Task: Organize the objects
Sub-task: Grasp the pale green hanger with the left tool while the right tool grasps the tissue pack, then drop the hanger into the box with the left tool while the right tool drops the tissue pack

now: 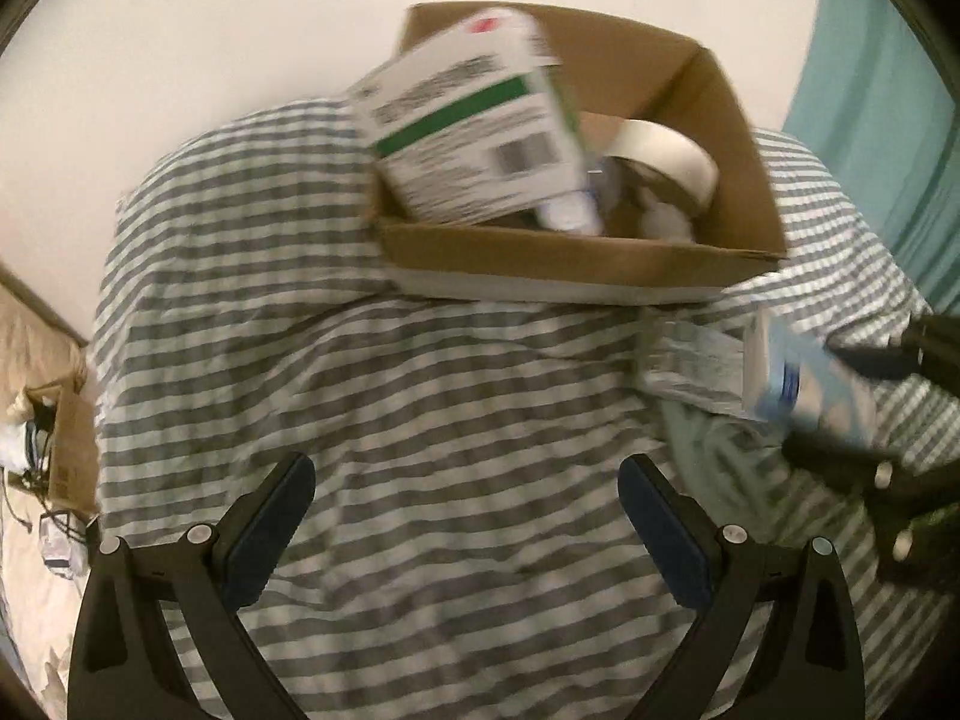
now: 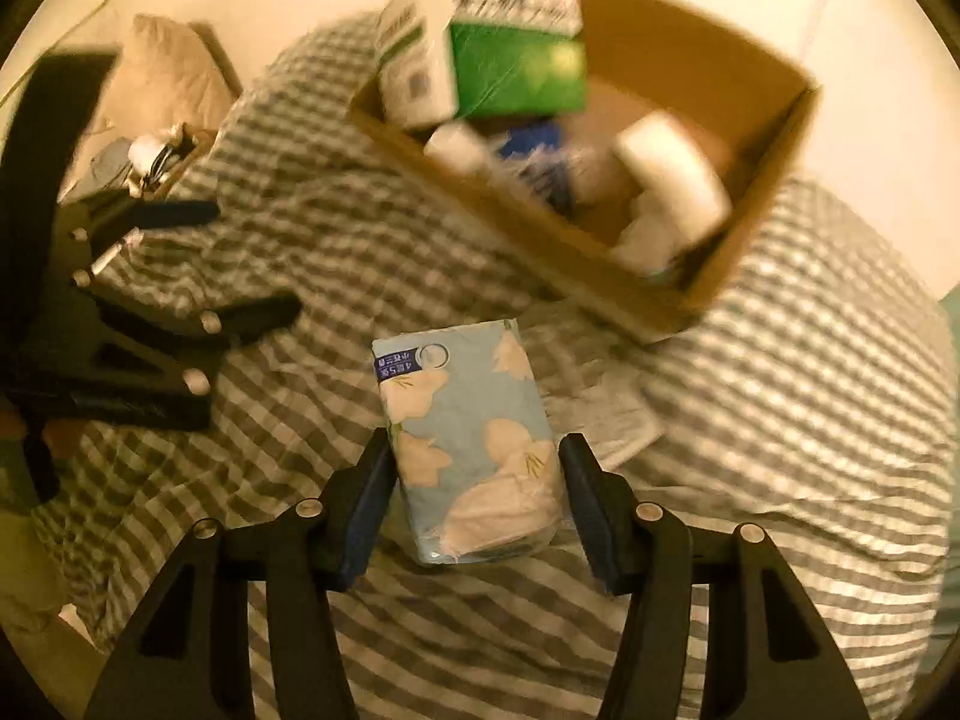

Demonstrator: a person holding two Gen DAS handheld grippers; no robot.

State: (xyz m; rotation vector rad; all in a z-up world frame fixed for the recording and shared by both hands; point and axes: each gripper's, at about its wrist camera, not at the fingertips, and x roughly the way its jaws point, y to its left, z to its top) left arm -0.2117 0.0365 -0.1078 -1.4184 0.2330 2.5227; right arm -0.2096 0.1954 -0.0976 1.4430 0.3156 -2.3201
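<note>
A light-blue tissue pack (image 2: 468,438) with cream flowers lies on the grey-striped bedding (image 2: 810,360). My right gripper (image 2: 477,450) is around it, with a pad against each long side. In the left wrist view the same pack (image 1: 798,384) sits between the right gripper's (image 1: 840,405) fingers at the right edge. Behind it stands an open cardboard box (image 1: 540,252) holding a white carton with a green stripe (image 1: 468,120) and a tape roll (image 1: 666,156). My left gripper (image 1: 468,468) hangs open over bare bedding, with nothing between its fingers.
A flat printed packet (image 2: 612,414) lies on the bedding beside the tissue pack. A green pack (image 2: 516,72) leans in the box (image 2: 540,240). Off the bed's left side is a second cardboard box (image 1: 66,438) with cables. A teal curtain (image 1: 888,120) hangs at the right.
</note>
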